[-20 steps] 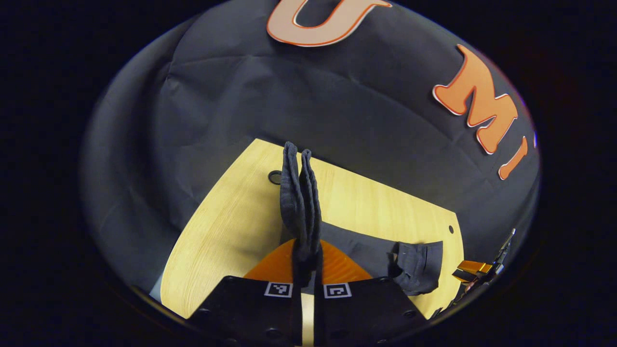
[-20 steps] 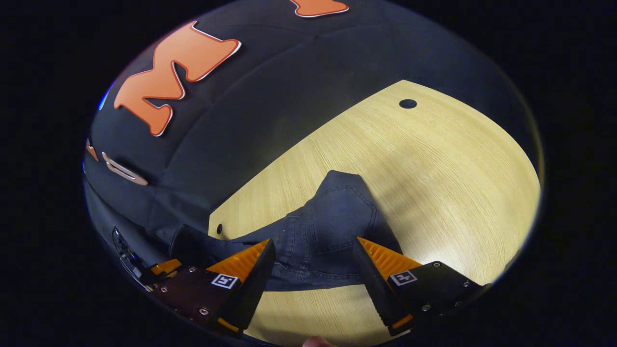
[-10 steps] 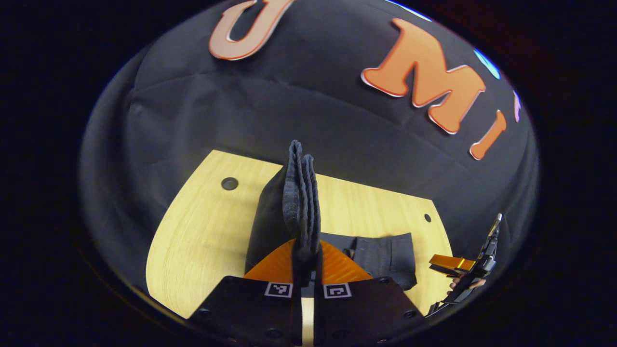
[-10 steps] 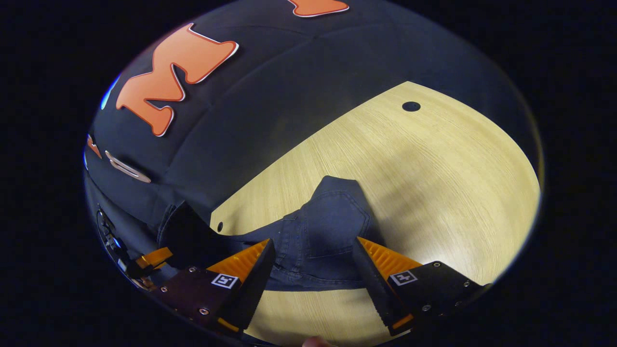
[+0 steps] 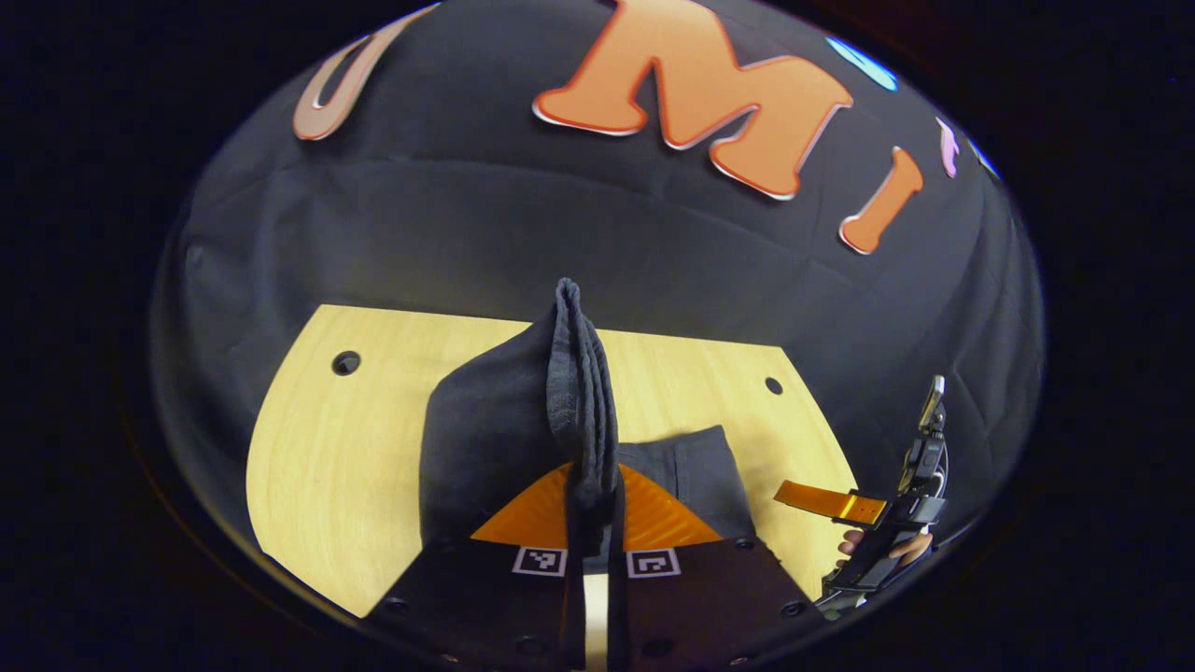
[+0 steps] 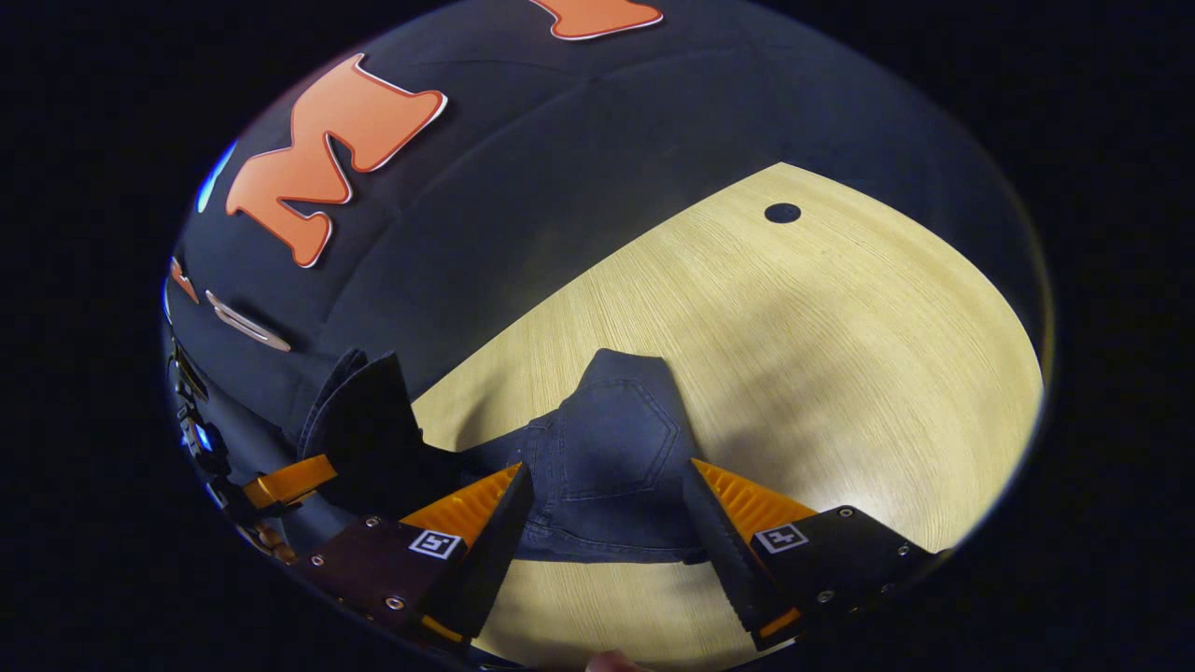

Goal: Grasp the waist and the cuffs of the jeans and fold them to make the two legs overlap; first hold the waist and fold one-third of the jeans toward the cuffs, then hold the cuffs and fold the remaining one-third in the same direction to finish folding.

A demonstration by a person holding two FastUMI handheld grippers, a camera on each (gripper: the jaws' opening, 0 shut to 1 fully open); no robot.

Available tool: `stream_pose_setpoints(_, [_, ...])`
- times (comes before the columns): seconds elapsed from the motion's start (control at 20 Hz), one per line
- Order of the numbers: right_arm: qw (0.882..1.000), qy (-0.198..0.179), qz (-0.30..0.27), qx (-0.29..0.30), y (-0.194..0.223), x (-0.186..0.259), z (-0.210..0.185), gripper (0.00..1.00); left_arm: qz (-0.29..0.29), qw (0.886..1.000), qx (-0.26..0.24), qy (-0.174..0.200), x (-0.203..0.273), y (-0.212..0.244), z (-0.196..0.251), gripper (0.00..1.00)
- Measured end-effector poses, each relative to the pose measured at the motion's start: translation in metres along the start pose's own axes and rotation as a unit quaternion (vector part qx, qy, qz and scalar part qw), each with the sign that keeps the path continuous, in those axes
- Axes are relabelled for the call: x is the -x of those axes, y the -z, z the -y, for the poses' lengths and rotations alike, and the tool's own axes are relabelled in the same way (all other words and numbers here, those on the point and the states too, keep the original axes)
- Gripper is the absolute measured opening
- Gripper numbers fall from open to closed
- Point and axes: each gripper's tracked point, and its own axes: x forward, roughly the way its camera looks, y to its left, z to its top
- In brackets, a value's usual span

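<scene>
Since a second ago your left gripper (image 5: 594,495) has carried its bunched hem of the dark blue denim jeans (image 6: 611,467) across the pale wooden table (image 5: 327,448). In the left gripper view the lifted leg panel now hangs broad beside the pinched fold, where earlier the garment trailed low toward the far corner. In the right gripper view the raised cloth has come in closer over the waist end. Judgement: the cuff-side fold is under way and not yet laid down.

Left gripper: the orange ribbed fingers (image 5: 653,518) are pressed together on the upright wad of cuff fabric, with no gap visible between them. The grip looks secure.

Right gripper (image 6: 602,523): the fingers (image 6: 747,509) stand wide apart, straddling the folded waist section with its back pocket, low over it. Whether the tips touch the denim cannot be told; they hold nothing.

The jeans lie on the table, waist end flat, cuff end held aloft. Judgement: set the lifted portion squarely over the flat section to complete the fold.
</scene>
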Motion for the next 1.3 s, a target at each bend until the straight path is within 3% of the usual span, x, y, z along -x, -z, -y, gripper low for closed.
stream_pose_setpoints(0.3, [1.000, 0.000, 0.006, 0.005, -0.006, 0.009, 0.017, 0.98, -0.033, 0.999, -0.032, 0.026, -0.028, 0.021, 0.055, 0.09])
stream_pose_setpoints(0.5, [1.000, -0.001, 0.006, 0.009, -0.007, 0.015, 0.025, 0.98, -0.063, 0.996, -0.066, 0.020, -0.051, 0.045, 0.077, 0.07])
stream_pose_setpoints(0.6, [1.000, 0.001, 0.011, 0.016, -0.007, 0.018, 0.027, 0.98, -0.080, 0.993, -0.087, 0.017, -0.060, 0.059, 0.084, 0.12])
stream_pose_setpoints(0.7, [1.000, 0.001, 0.016, 0.026, -0.008, 0.021, 0.028, 0.98, -0.082, 0.992, -0.090, 0.041, -0.064, 0.064, 0.103, 0.21])
stream_pose_setpoints(0.75, [0.999, 0.000, 0.018, 0.029, -0.009, 0.022, 0.027, 0.98, -0.075, 0.991, -0.087, 0.060, -0.064, 0.064, 0.112, 0.36])
stream_pose_setpoints(0.8, [0.999, 0.001, 0.021, 0.035, -0.009, 0.024, 0.027, 0.98, -0.069, 0.991, -0.087, 0.073, -0.060, 0.062, 0.119, 0.36])
stream_pose_setpoints(1.0, [0.995, 0.011, 0.057, 0.087, -0.017, 0.037, 0.023, 0.98, -0.028, 0.992, -0.102, 0.062, -0.053, 0.051, 0.117, 0.65])
stream_pose_setpoints(1.05, [0.992, 0.011, 0.070, 0.102, -0.019, 0.041, 0.019, 0.98, -0.014, 0.993, -0.099, 0.059, -0.050, 0.047, 0.115, 0.80])
stream_pose_setpoints(1.15, [0.987, 0.012, 0.095, 0.131, -0.024, 0.053, 0.009, 0.98, 0.016, 0.994, -0.094, 0.047, -0.038, 0.039, 0.104, 0.89])
stream_pose_setpoints(1.3, [0.975, 0.019, 0.138, 0.174, -0.032, 0.074, -0.008, 0.98, 0.066, 0.993, -0.088, 0.034, -0.008, 0.023, 0.093, 0.94])
